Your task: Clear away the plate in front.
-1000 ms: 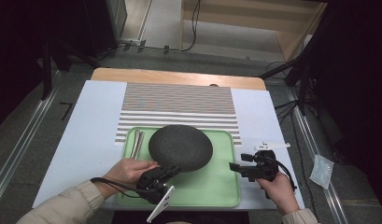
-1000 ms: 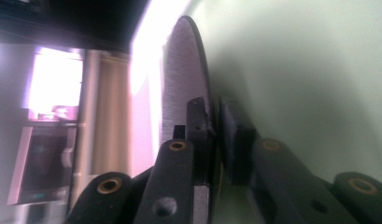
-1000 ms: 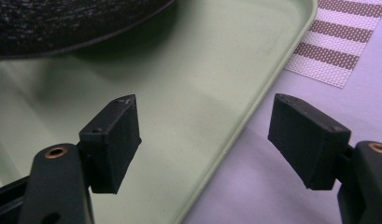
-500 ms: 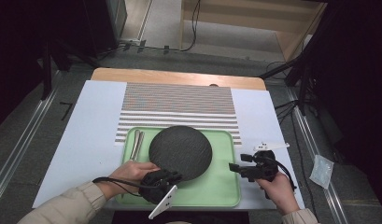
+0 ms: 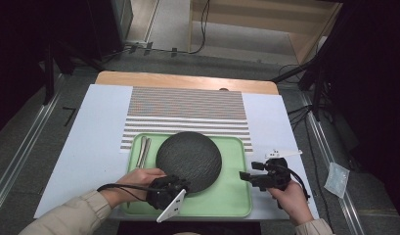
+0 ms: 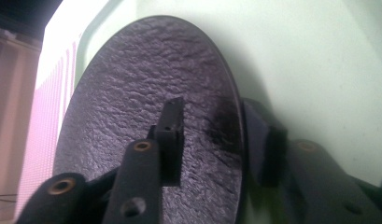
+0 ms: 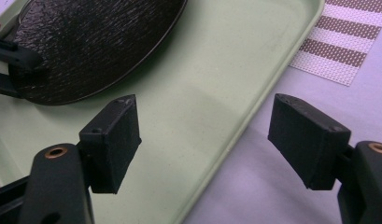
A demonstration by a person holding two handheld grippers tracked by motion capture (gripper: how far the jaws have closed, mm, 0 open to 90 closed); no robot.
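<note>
Plate (image 6: 132, 102) rim between left gripper (image 6: 212, 135) jaws (clamped)

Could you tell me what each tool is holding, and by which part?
Left tool pinches the dark plate by its near rim; right tool is open, holding nothing.

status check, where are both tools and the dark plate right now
Left tool clamped on dark plate rim, one jaw over, one under. Right tool open, empty, at green tray right edge. Plate on tray; utensils lie clear.

Round black textured plate (image 5: 188, 160) fills middle of pale green plastic tray (image 5: 232, 196); metal cutlery (image 5: 143, 145) lines tray's left edge. Bare tray floor along right edge and near right corner.
</note>
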